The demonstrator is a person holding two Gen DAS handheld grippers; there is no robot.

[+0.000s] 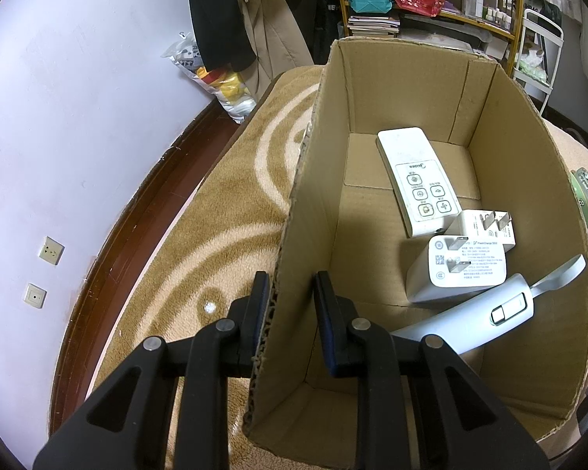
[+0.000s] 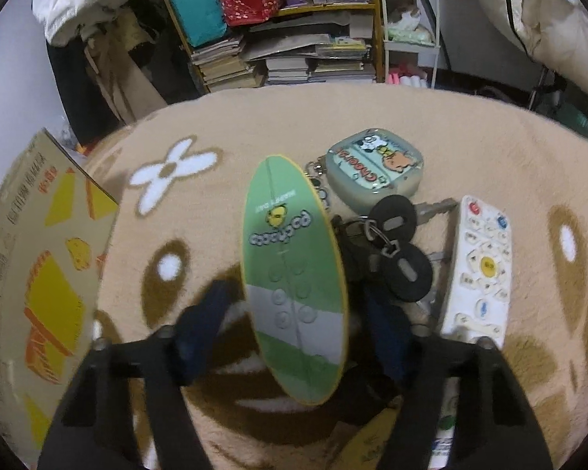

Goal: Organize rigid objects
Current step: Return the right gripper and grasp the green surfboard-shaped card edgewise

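Note:
My left gripper [image 1: 293, 303] straddles the near left wall of an open cardboard box [image 1: 529, 180]. Its left finger lies against the outside of the wall; its right finger hangs inside, a gap away. In the box lie a white fan remote [image 1: 419, 180], two white plug chargers [image 1: 456, 270] and a pale grey-blue handheld device [image 1: 478, 317]. My right gripper [image 2: 298, 319] is open wide around a green oval remote [image 2: 294, 274] that stands on edge on the rug, touching neither finger. Beside it lie keys with black fobs [image 2: 392, 243], a cartoon key case [image 2: 374, 170] and a white TV remote [image 2: 480, 270].
Everything rests on a tan patterned rug [image 2: 490, 149]. The box's printed outer side [image 2: 39, 258] stands left of my right gripper. Shelves with books and bags [image 2: 278, 58] lie beyond the rug, and a white wall with sockets [image 1: 51, 250] is at the left.

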